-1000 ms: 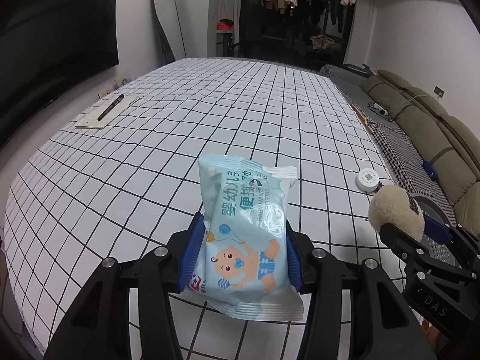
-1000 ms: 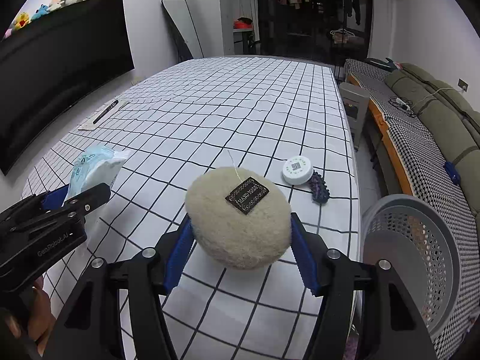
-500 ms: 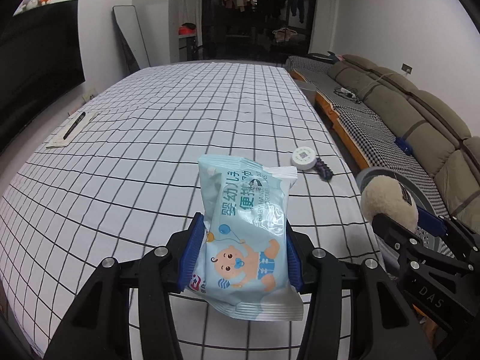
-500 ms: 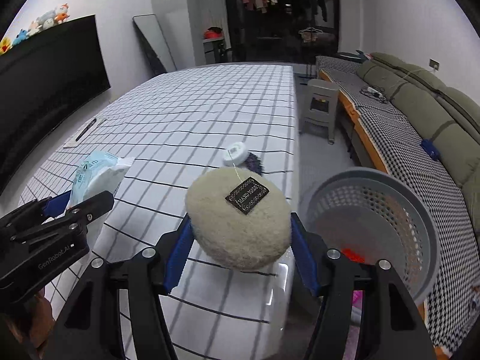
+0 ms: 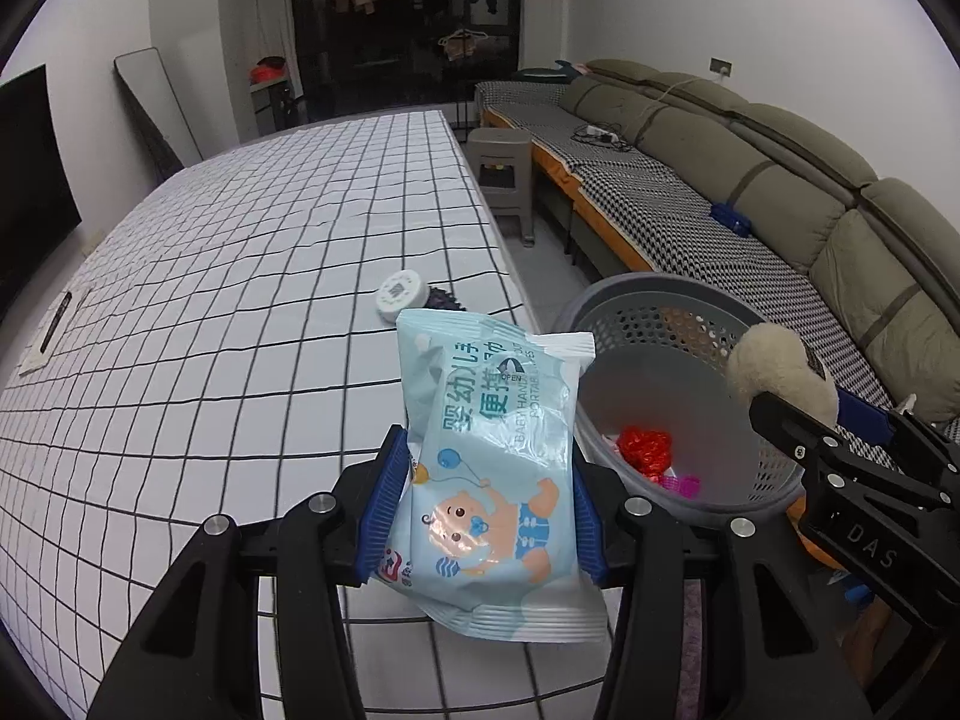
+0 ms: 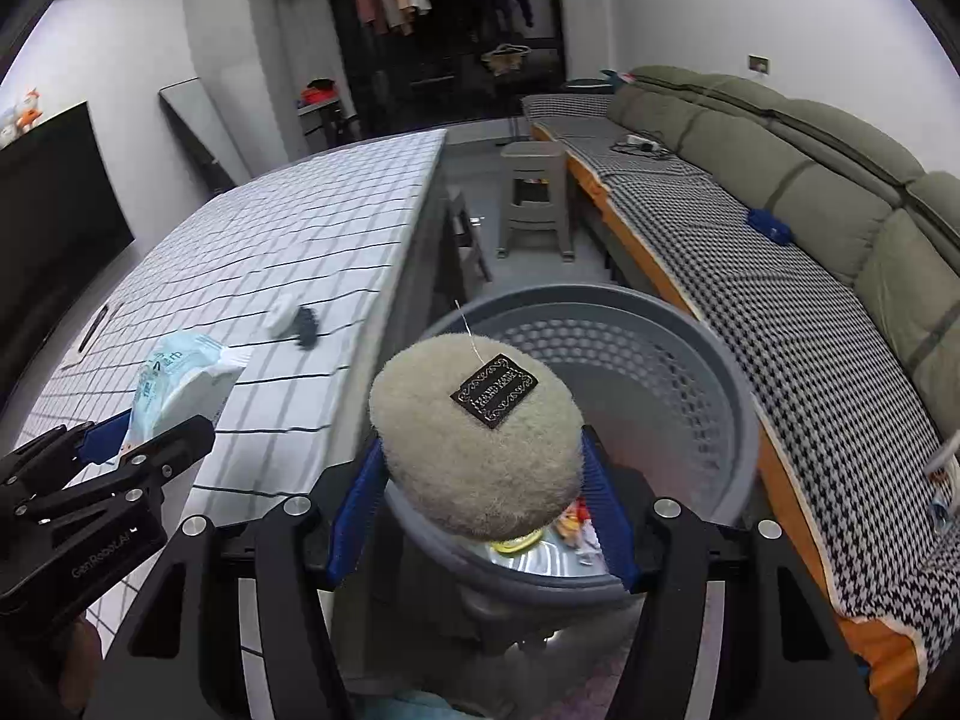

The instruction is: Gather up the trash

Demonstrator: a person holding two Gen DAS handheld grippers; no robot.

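Between the jaws of the right gripper (image 6: 480, 516) sits a round woolly puff (image 6: 477, 438), pinched at its sides by the blue pads and carrying a small black label on top; it hangs over the near rim of the grey perforated basket (image 6: 708, 360). The left gripper (image 5: 483, 504) is clamped on a pale blue pack of baby wipes (image 5: 492, 462), which stands upright over the edge of the checked tabletop (image 5: 240, 300) — short of the basket, as far as the left wrist view shows.

The risks, as I judge them: the puff is soft and held only at its widest part, so letting go this close to the rim could send it off the lip onto the floor. The pack is slick film, and a release before it is over the opening would drop it between tabletop and basket. The two grippers are close beside each other — they may knock together. A white round lid (image 5: 401, 294) and a dark clip (image 5: 443, 300) lie near the tabletop's edge.
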